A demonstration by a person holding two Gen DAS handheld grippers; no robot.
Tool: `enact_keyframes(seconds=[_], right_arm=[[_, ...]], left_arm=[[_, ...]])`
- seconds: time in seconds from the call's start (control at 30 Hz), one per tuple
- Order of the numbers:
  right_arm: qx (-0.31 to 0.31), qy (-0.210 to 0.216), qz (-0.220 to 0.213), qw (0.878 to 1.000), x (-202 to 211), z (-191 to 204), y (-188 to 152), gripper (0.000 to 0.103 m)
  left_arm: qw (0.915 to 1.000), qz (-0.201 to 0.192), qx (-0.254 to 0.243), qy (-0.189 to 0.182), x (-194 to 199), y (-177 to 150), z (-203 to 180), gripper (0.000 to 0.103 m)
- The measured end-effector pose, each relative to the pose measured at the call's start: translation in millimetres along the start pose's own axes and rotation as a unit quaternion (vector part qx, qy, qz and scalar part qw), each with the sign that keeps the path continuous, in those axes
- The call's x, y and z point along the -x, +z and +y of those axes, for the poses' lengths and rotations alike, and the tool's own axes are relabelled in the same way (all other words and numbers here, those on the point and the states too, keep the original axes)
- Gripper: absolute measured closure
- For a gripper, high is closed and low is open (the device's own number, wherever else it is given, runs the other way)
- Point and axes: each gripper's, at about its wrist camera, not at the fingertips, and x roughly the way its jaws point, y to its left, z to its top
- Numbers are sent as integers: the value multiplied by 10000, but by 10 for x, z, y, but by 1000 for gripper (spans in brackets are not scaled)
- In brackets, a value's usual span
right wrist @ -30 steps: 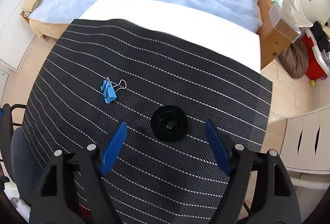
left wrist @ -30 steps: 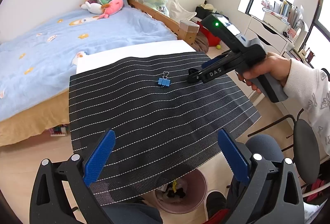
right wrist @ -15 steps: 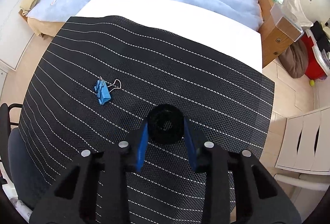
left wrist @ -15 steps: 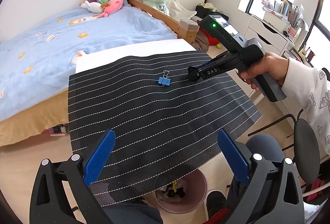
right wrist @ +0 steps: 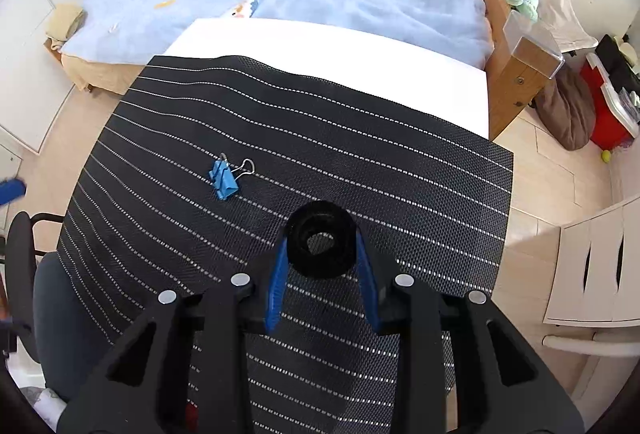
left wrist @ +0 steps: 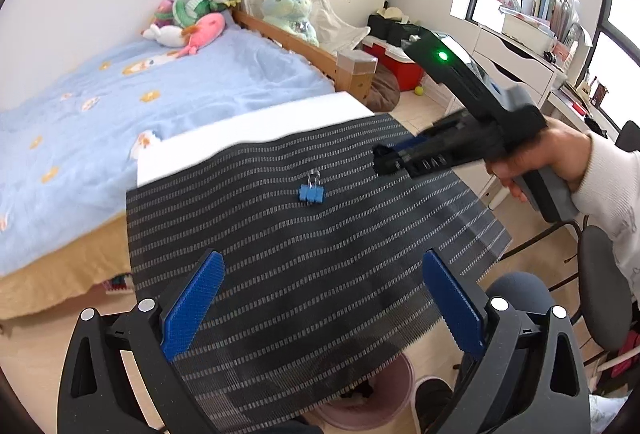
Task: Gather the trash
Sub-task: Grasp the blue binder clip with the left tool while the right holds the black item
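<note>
Fingers, left to right. Left gripper point(left wrist: 320, 308): blue pads point(left wrist: 192, 304) spread wide, nothing between them, poised above the near edge of the striped black mat point(left wrist: 280, 274). Pink waste bin point(left wrist: 384, 390) partly visible on the floor beneath that edge, some rubbish already inside.

Centre of the mat: blue binder clip point(left wrist: 311, 193), lying flat, untouched, well apart from both grippers.

Right gripper point(right wrist: 322, 262): wide open a second ago with the black ring-shaped roll point(right wrist: 322, 240) lying between its pads but unclamped; now drawn in narrow, both blue pads point(right wrist: 276, 278) pressed against the roll's flanks. Roll seated near the fingertips, its central hole facing the camera, mat visible through the hole. Seen from the left wrist view, right gripper point(left wrist: 384, 160) raised clear of the mat surface, held by a hand point(left wrist: 540, 158) in a white sleeve; roll itself hard to pick out there through motion blur.

Meaning for the task: grasp on the first piece of trash judged complete and lift apparently begun. Remaining, by judgement: carriage of the roll toward the near edge and release over the bin, then the clip. Round, smooth roll held only at its sides, so slip during transport judged the main risk.
</note>
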Motion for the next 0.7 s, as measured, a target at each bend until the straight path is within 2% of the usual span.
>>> enact_keyframes(seconds=[0.3, 0.5, 0.7], right_arm=[[-27, 40, -105, 9999, 175, -22, -60, 71], [-54, 30, -134, 9999, 233, -36, -121, 71], [-100, 12, -131, 9999, 270, -88, -179, 71]], left_arm=[[9992, 133, -367, -115, -264, 338, -9, 8], [9966, 529, -600, -201, -656, 495, 4, 8], [9943, 847, -559, -324, -995, 558, 54, 8]])
